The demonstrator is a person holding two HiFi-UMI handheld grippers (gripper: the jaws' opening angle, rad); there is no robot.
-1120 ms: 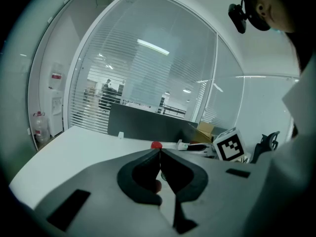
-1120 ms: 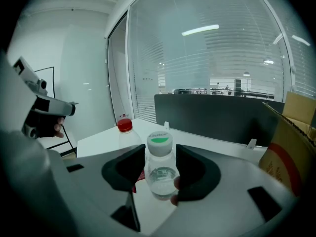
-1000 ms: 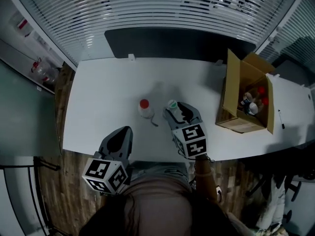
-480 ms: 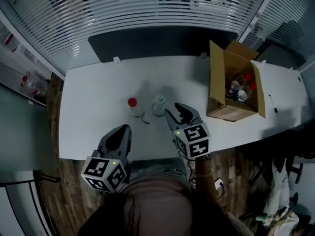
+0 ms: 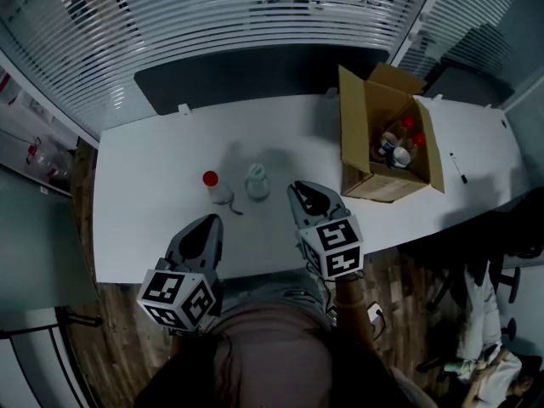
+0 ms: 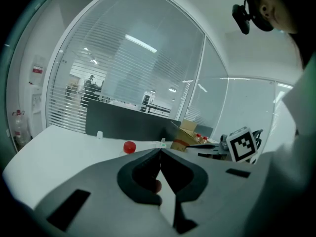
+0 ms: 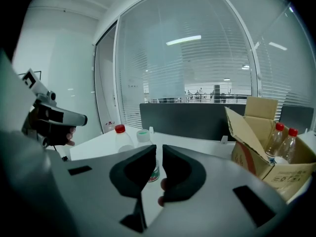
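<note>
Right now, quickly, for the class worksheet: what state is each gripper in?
Left gripper: shut, nothing between its jaws.
Right gripper: slightly open, empty; the clear plastic bottle with a green cap stands free beyond its jaws.

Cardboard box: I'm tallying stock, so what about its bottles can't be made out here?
Head view: the bottles in the cardboard box are too small to count, and its walls hide their lower parts.
Right gripper view: its flap hides all but the tops of two.
Left gripper view: the box is too small.
</note>
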